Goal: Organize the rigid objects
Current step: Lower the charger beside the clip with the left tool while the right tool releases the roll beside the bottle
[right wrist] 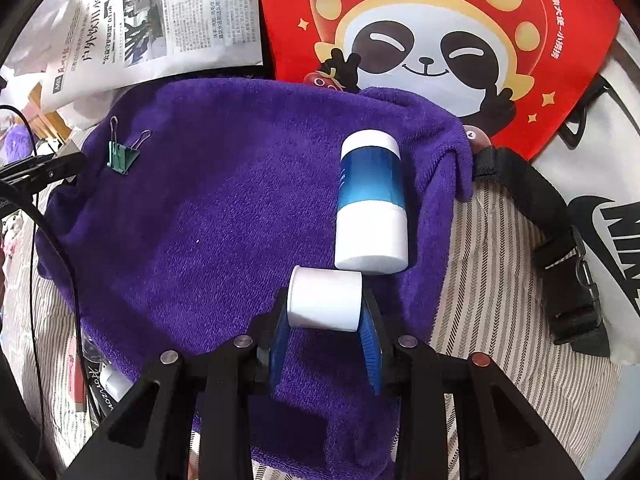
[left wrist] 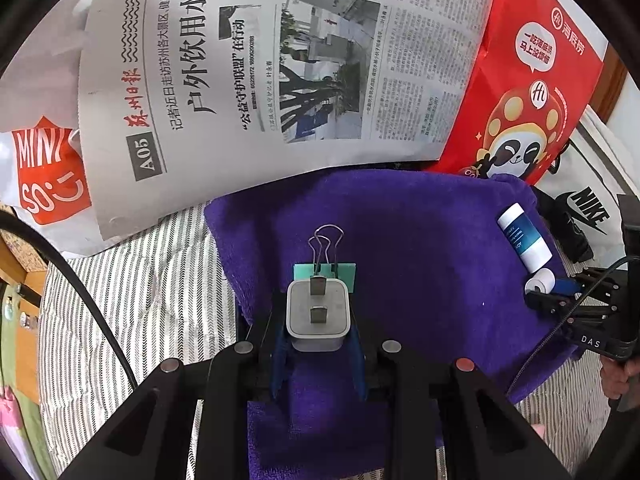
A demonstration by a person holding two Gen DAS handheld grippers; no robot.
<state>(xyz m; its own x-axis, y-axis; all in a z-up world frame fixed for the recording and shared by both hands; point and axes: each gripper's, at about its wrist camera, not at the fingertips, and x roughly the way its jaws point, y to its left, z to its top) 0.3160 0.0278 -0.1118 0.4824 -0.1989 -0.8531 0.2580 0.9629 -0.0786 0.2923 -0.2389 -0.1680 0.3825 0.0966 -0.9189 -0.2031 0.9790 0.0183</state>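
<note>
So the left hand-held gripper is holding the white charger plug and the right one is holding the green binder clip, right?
Not quite. The right hand-held gripper holds a small white cap, as the right wrist view shows; the green binder clip lies free on the purple towel. The left hand-held gripper does hold the charger plug.

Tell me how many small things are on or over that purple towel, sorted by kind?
Plug adapter: 1
Green binder clip: 1
Blue and white bottle: 1
White cap: 1
Total: 4

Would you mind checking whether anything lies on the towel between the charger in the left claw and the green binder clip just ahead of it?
Nothing visible does. The charger, gripped in the left claw, sits right behind the binder clip, with only purple towel around them.
</note>
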